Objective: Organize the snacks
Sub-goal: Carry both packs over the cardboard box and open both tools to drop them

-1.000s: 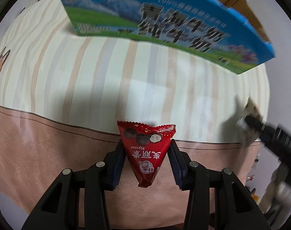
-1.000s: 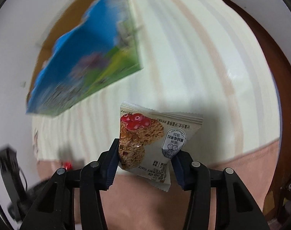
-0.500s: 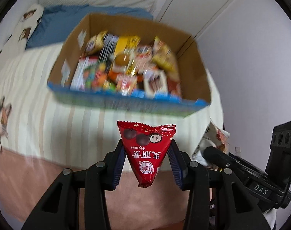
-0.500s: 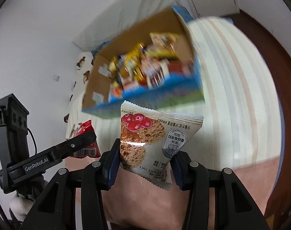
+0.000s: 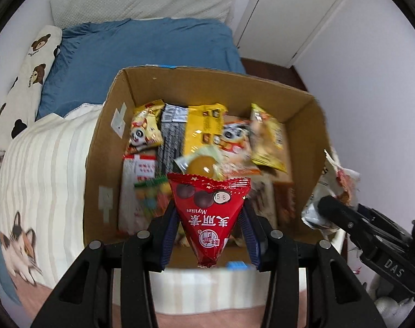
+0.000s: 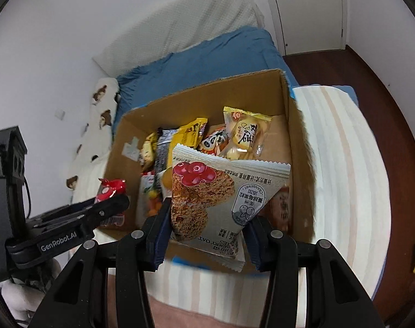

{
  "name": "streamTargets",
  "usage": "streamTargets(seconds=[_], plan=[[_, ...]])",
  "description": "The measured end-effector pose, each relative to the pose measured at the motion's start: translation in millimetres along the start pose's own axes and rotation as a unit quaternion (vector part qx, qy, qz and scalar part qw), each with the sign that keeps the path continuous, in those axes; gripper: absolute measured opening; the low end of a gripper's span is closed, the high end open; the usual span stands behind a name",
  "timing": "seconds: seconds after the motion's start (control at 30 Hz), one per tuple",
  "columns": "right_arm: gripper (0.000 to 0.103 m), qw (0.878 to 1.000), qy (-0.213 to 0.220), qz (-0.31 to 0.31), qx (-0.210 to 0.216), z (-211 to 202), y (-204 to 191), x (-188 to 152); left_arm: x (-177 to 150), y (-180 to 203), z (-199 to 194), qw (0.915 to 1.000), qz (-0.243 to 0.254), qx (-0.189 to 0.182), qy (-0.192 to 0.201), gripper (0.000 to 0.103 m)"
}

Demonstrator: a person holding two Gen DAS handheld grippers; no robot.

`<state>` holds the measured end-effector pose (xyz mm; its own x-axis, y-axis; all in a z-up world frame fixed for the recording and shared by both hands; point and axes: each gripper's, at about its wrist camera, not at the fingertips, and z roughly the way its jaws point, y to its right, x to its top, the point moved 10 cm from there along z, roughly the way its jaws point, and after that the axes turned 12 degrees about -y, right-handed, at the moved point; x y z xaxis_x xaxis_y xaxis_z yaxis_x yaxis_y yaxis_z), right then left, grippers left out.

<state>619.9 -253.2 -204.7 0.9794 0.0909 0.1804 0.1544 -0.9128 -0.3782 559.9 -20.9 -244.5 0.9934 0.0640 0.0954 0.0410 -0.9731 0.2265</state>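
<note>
My left gripper (image 5: pixel 209 228) is shut on a red triangular chocolate packet (image 5: pixel 209 213), held above the near edge of an open cardboard box (image 5: pixel 106 147) filled with several snack packets. My right gripper (image 6: pixel 206 225) is shut on a pale cranberry oat biscuit packet (image 6: pixel 221 202), also above the box's near edge (image 6: pixel 297 125). In the left wrist view the right gripper (image 5: pixel 327 210) shows at the right with its packet. In the right wrist view the left gripper (image 6: pixel 111 205) shows at the left with the red packet (image 6: pixel 110 190).
The box stands on a bed with a cream striped cover (image 5: pixel 43 164) showing a cat print (image 5: pixel 16 246). Behind it lie a blue blanket (image 5: pixel 142 46), a bear-print pillow (image 5: pixel 29 73) and a white headboard cushion (image 6: pixel 180 27). A white door (image 5: pixel 289 13) and dark wooden floor (image 6: pixel 371 82) are at right.
Both grippers rose and tilted over the box, each keeping its packet. A second ago only the box's blue outer side showed; now its open inside with snacks lies below both.
</note>
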Motion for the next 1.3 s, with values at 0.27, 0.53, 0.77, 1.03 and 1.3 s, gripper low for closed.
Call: streamTargets(seconds=[0.27,0.53,0.77,1.03,1.3], plan=[[0.05,0.999,-0.042,-0.002,-0.025,58,4,19,27,-18,44,0.9988,0.007,0.033,-0.035,0.041],[0.05,0.997,-0.069,-0.004,-0.044,85,14,21,32,-18,66,0.9976,0.017,0.043,-0.053,0.041],[0.065,0.994,-0.088,0.001,-0.061,96,22,21,33,-13,72,0.9961,0.028,0.055,-0.062,0.041],[0.093,0.993,-0.088,0.004,-0.084,88,23,22,37,-25,65,0.9953,0.007,0.08,-0.054,0.084],[0.101,0.989,-0.078,0.001,-0.126,76,27,24,38,-38,53,0.9959,-0.005,0.079,-0.042,0.099]])
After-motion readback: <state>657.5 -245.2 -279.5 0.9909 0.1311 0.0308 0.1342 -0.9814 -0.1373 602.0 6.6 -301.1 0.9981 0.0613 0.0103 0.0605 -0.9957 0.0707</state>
